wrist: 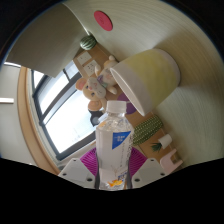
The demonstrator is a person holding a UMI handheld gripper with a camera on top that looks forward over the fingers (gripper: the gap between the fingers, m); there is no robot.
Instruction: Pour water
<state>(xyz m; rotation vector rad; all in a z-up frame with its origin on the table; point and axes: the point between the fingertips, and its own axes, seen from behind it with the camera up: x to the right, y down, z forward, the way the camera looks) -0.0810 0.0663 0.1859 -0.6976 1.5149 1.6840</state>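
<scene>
Windows (pixel 60 105) fill the left. Centre, the water bottle (pixel 115 140) sits pinched between the gripper (pixel 113 172) pads, apparently lifted and tilted for control. Right of its cap, a pale cup (pixel 150 75) gapes near, likely the pouring target.

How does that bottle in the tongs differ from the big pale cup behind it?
The bottle is slim, clear, white-capped and blue-labelled; the cup is wide, opaque and cream-yellow. The bottle sits between the tongs, whose fingers press on it; the cup lies beyond, untouched. The bottle is capped; the cup's mouth is open. Both appear tilted.
</scene>
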